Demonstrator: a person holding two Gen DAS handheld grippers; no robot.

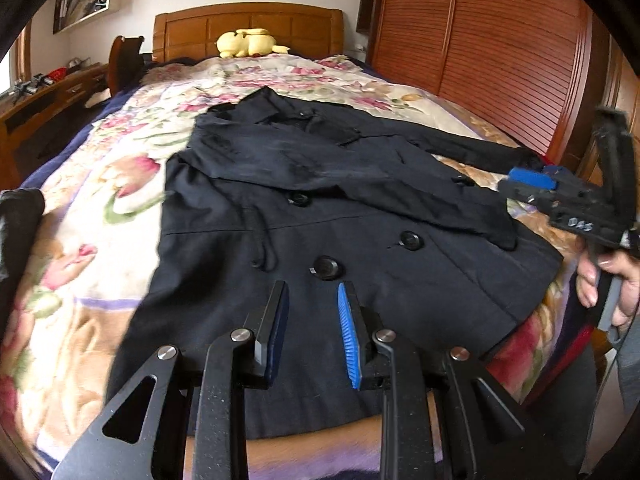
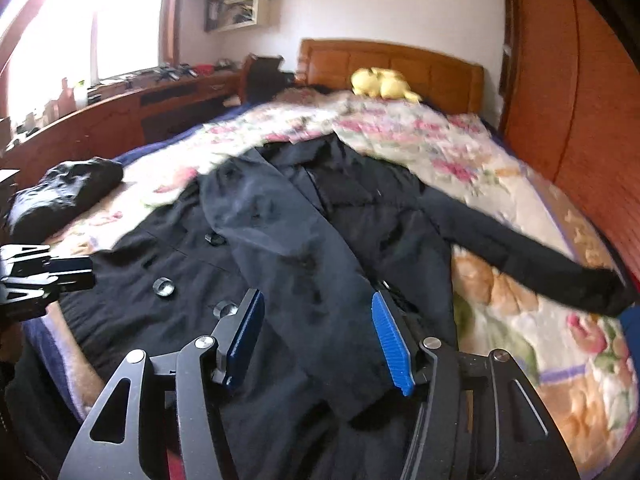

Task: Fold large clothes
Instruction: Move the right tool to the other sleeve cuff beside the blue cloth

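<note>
1 flowered bedspread (image 1: 120,184) covers the bed, and my black coat (image 1: 340,216) lies on it face up, collar toward the headboard (image 1: 248,28). 1 sleeve (image 2: 288,280) is folded across the front, the other sleeve (image 2: 520,256) stretches out to the side. My right gripper (image 2: 320,344) hangs over the folded sleeve, jaws apart, clamping nothing. My left gripper (image 1: 314,328) hovers above the hem, jaws slightly apart, empty. A yellow plush (image 1: 248,42) sits by the headboard.

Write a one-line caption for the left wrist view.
Open left gripper above black coat on floral bedspread.
</note>
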